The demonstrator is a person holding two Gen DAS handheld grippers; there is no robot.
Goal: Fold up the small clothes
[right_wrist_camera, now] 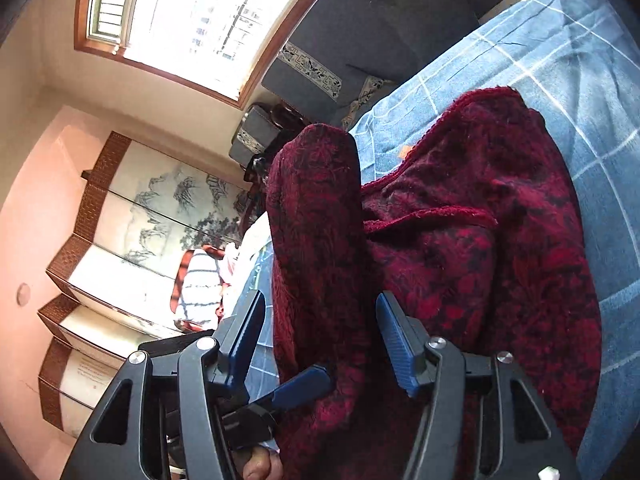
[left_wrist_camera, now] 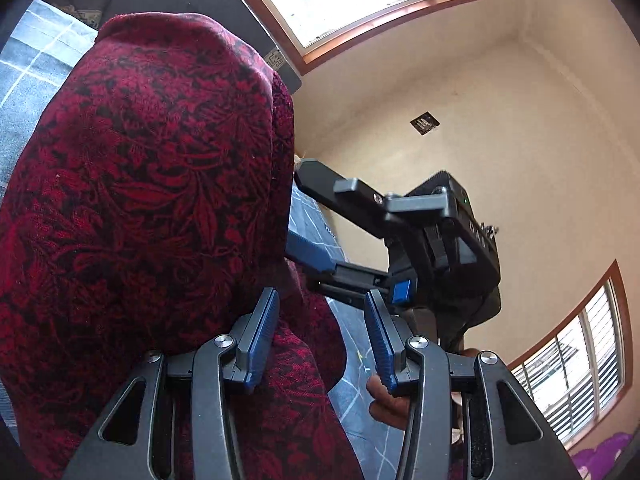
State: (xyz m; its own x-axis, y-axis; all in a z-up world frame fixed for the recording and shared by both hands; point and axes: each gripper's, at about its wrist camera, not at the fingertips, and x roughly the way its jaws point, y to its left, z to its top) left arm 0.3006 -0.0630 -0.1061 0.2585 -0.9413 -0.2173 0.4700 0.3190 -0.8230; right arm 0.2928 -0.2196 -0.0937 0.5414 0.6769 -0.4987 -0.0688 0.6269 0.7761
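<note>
Garment: a dark red and black leaf-patterned knitted cloth (left_wrist_camera: 152, 184), heaped in tall folds on the bed; it fills the left half of the left wrist view and the centre of the right wrist view (right_wrist_camera: 460, 248).
Bed cover: a light blue sheet with a white grid of lines (right_wrist_camera: 520, 64), under and around the cloth; a strip of it shows just right of the cloth in the left wrist view (left_wrist_camera: 362, 344).
Left gripper (left_wrist_camera: 320, 340): black frame with blue ribbed pads, jaws parted to a middling gap; a fold of the cloth lies against the left pad (left_wrist_camera: 262, 340), the right pad stands clear of it, and I cannot tell whether any cloth is pinched.
Right gripper (right_wrist_camera: 320, 340): jaws parted fairly wide, a raised ridge of the cloth standing between them, neither pad visibly pressing on it; seen from the left wrist it is just right of the cloth (left_wrist_camera: 316, 220).
Hand: fingers (left_wrist_camera: 384, 404) on the right gripper's handle, just right of the cloth's lower edge.
Room beyond the cloth: a wood-framed window (right_wrist_camera: 192, 24), a dark blue cushion with a pale patterned border (right_wrist_camera: 312, 68).
</note>
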